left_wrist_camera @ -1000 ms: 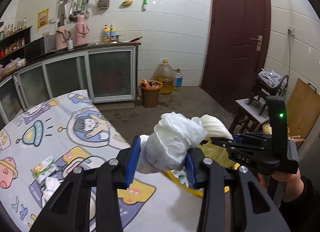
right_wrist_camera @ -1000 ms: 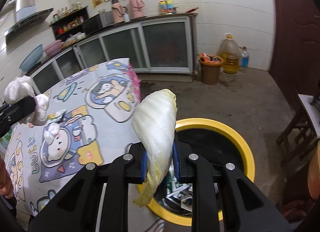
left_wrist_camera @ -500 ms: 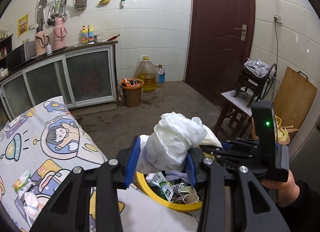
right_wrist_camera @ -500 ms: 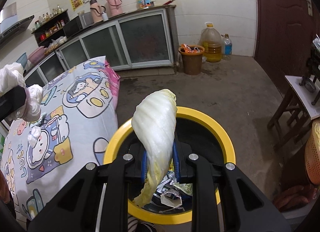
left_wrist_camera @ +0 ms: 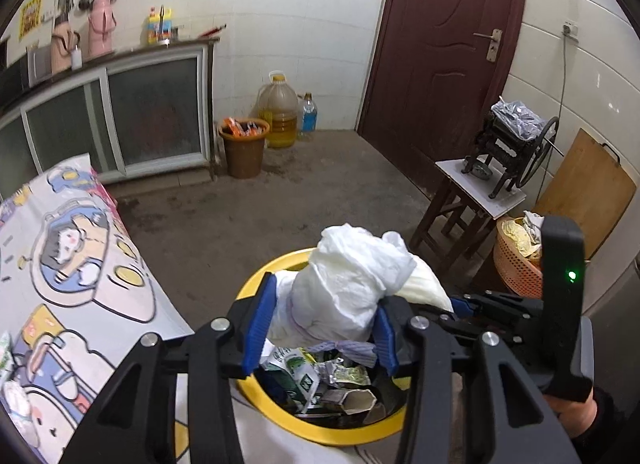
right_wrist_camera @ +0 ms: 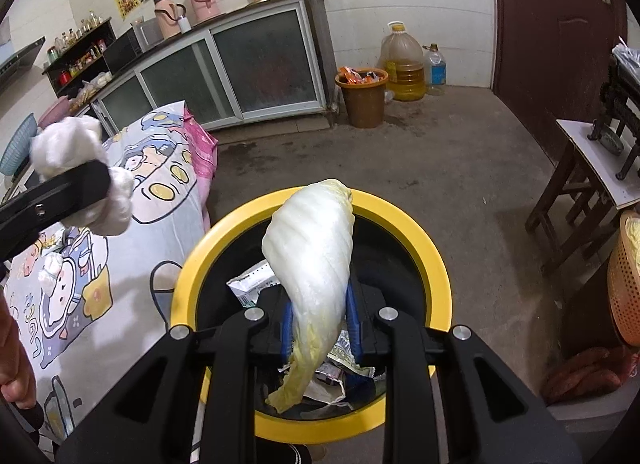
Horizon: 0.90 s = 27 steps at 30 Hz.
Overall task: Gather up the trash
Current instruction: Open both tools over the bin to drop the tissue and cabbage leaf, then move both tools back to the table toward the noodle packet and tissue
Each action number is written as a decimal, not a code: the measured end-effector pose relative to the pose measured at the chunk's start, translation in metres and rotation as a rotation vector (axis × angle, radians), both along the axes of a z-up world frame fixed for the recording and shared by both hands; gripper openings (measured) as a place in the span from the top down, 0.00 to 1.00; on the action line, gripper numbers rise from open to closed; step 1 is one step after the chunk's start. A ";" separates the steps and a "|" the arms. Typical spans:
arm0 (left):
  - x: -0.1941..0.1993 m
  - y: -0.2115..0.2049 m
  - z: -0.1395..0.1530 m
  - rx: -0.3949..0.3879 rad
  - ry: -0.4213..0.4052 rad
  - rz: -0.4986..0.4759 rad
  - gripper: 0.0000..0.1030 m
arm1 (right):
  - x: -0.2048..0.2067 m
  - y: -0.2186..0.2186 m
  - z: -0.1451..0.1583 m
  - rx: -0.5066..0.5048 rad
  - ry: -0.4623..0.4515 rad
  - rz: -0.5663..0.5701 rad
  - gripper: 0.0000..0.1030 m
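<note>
Left tool (left_wrist_camera: 320,328) easing open around the bag wad (left_wrist_camera: 352,284), right tool (right_wrist_camera: 316,318) clamped on the cabbage leaf (right_wrist_camera: 312,256) — both over the bin (right_wrist_camera: 436,264). Light, floppy stuff — I'd grip mid-bulk.

A dark brown panelled wooden door (left_wrist_camera: 444,44) is set in white tiled walls (left_wrist_camera: 312,12). Left of the door runs a low cabinet with frosted glass sliding doors (left_wrist_camera: 156,108); right of it stands a small wooden stool (left_wrist_camera: 468,200) — all on a stained grey concrete floor (left_wrist_camera: 280,208).
</note>
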<state>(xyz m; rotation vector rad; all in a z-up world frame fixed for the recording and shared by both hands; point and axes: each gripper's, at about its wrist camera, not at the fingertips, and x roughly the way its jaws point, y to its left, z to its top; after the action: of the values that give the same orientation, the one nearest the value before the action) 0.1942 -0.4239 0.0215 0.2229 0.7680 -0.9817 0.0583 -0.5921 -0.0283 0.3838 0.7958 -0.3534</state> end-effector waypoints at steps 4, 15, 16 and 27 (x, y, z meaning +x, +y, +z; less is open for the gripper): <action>0.011 0.000 -0.010 -0.001 0.047 0.011 0.34 | 0.000 -0.007 -0.005 0.009 0.025 -0.026 0.60; 0.031 0.037 -0.013 0.002 0.024 0.157 0.09 | -0.013 -0.009 -0.005 0.017 0.025 -0.074 0.49; 0.031 0.041 -0.011 0.000 0.021 0.162 0.08 | -0.014 -0.006 -0.003 0.013 0.024 -0.072 0.48; 0.057 0.130 0.013 -0.006 -0.025 0.278 0.08 | 0.008 0.043 0.017 0.003 -0.018 0.043 0.46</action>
<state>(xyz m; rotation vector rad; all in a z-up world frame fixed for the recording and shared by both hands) 0.2511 -0.2935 0.0346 0.1188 0.7502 -0.7172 0.0663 -0.5492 -0.0117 0.3714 0.7859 -0.3080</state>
